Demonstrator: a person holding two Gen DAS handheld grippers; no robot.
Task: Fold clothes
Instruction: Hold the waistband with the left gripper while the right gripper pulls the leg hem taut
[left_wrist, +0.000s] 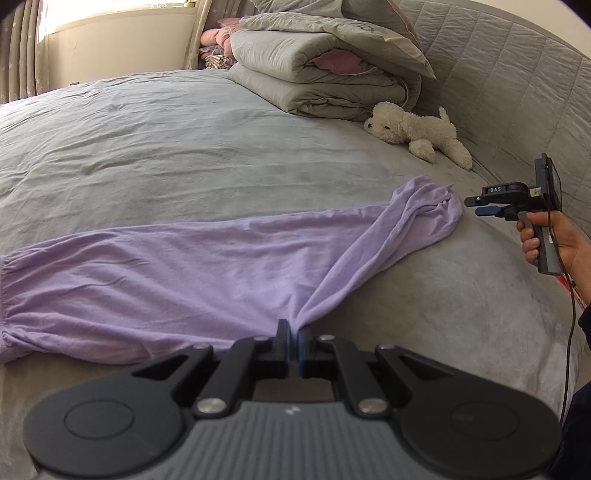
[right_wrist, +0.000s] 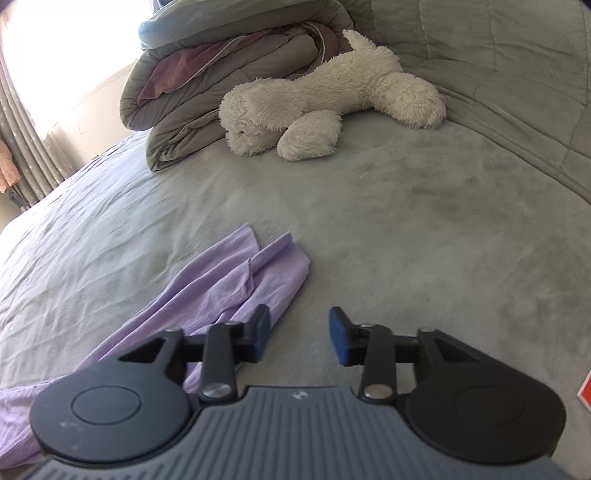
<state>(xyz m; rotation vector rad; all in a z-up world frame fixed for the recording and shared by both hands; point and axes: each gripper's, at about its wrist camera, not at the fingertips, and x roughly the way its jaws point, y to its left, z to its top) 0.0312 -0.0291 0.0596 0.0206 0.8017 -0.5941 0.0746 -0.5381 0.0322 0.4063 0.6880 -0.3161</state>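
Grey bedding covers most of both views: a wide bed (left_wrist: 184, 147) is spread with a lightly creased sheet, and a quilted grey headboard (left_wrist: 517, 74) is seen curving behind it. Folded grey quilts (left_wrist: 314, 66), with pink lining showing at the folds, are stacked at the head of the bed. A lilac garment (left_wrist: 147, 277) is laid lengthwise across the sheet, mostly flat, with gathered cuffs at its far left end; its other end is bunched into a loose heap (right_wrist: 258, 273) near the right gripper. A white plush dog (right_wrist: 325, 107) is found lying on its side just beside the quilts, well apart from the garment.

The left gripper (left_wrist: 294, 328) is seen clenched on a pinch of the lilac cloth, which is drawn into a taut ridge from its fingertips. The right gripper (right_wrist: 299, 332) is held in a person's hand (left_wrist: 554, 240) with its jaws parted and nothing between them; only grey sheet is visible in the gap, and the garment's bunched end is passed by the left finger (right_wrist: 260, 332), whether touched cannot be told.
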